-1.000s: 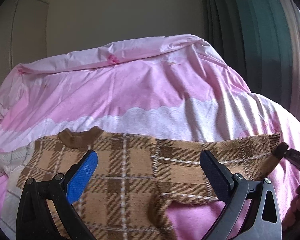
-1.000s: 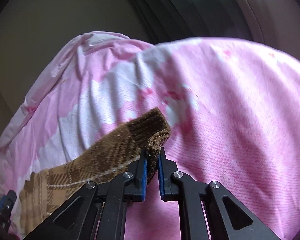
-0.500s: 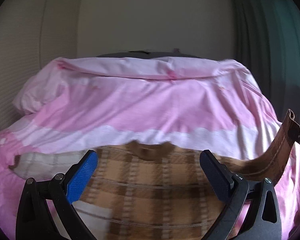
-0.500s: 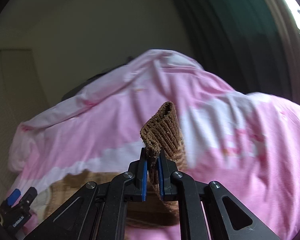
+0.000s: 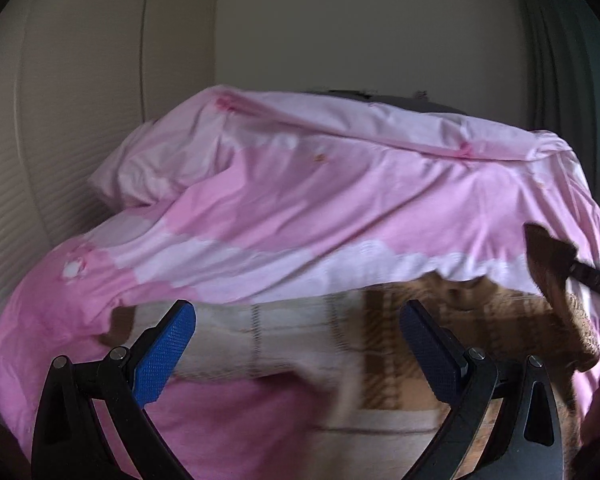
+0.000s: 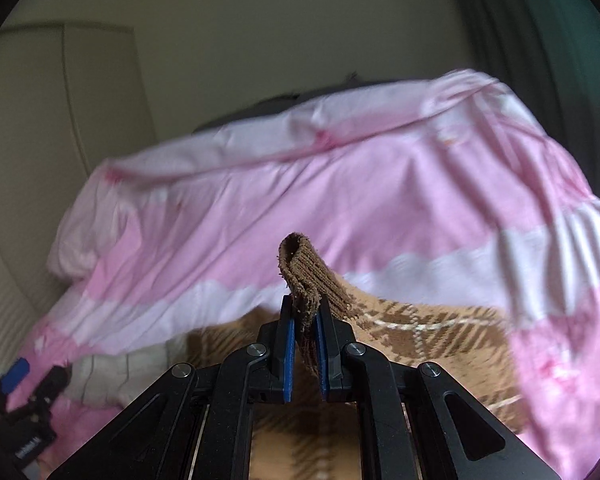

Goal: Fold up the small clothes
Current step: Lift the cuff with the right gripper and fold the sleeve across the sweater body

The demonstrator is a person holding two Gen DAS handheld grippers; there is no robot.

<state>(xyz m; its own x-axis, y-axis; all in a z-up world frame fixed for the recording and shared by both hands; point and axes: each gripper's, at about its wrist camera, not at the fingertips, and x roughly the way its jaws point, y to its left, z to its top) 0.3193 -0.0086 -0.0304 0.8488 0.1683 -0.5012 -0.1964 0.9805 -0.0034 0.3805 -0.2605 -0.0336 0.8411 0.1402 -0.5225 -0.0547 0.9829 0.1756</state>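
A small brown plaid sweater [image 5: 460, 328] lies on a pink bed cover [image 5: 300, 200]; its left side shows pale cream [image 5: 260, 336]. My right gripper [image 6: 303, 320] is shut on the ribbed brown sleeve cuff [image 6: 308, 276] and holds it raised over the sweater body [image 6: 420, 332]. The lifted cuff [image 5: 544, 256] and the right gripper's tip show at the right edge of the left wrist view. My left gripper [image 5: 296, 344] is open and empty, hovering over the sweater's left part. It also shows in the right wrist view [image 6: 16, 396] at lower left.
The pink and white cover [image 6: 340, 184] is rumpled and drapes over the whole bed. A pale wardrobe [image 5: 80, 120] stands at the left, a wall behind, and dark green curtains [image 6: 540, 40] at the right.
My right gripper has carried the sleeve cuff up and leftward over the sweater body. My left gripper has swung to the left, toward the sweater's pale left side.
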